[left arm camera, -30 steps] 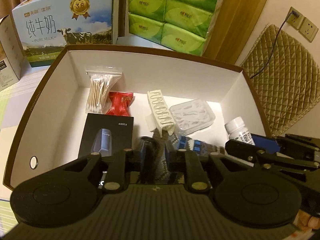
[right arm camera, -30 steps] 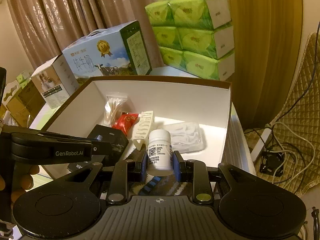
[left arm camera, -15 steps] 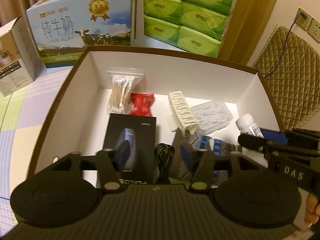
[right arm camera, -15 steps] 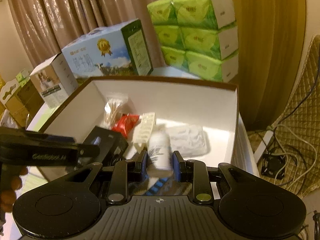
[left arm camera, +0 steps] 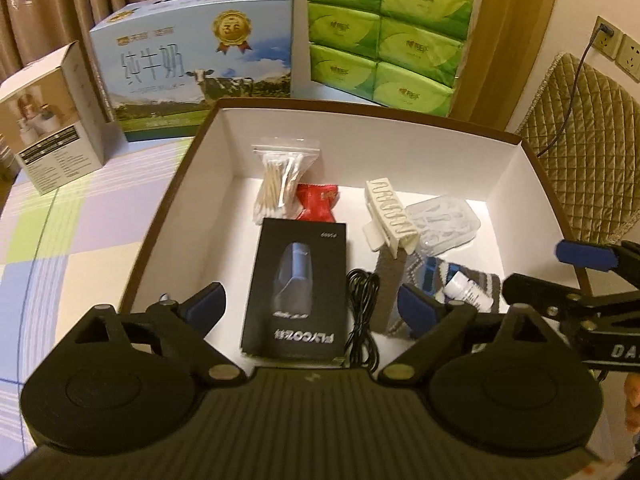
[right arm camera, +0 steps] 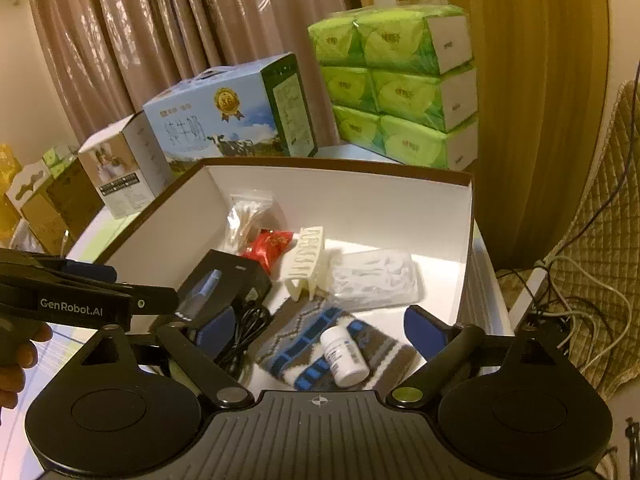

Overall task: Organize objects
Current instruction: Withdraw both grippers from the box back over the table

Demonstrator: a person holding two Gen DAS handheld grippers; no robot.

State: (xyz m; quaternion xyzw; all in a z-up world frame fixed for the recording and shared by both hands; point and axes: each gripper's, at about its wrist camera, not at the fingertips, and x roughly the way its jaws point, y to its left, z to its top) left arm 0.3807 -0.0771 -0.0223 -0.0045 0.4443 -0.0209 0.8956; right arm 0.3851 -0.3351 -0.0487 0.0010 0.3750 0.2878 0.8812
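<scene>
Both grippers wide, nothing held. Right gripper hangs over the box's near right part; white pill bottle lies on its side on the patterned sock, clear of both fingers. Left gripper straddles the black product box, not touching, black cable just right of it. Cotton swabs and red packet sit at the box's far wall; hair clip touches the clear case. Box is on the checked worktop.

Lit dimly and warmly, yellow-tinted throughout. Glared brightest on the white inner floor of the brown-rimmed cardboard box. Bent strongly at fisheye edges, darkened in corners. Softened by slight blur and grain.
</scene>
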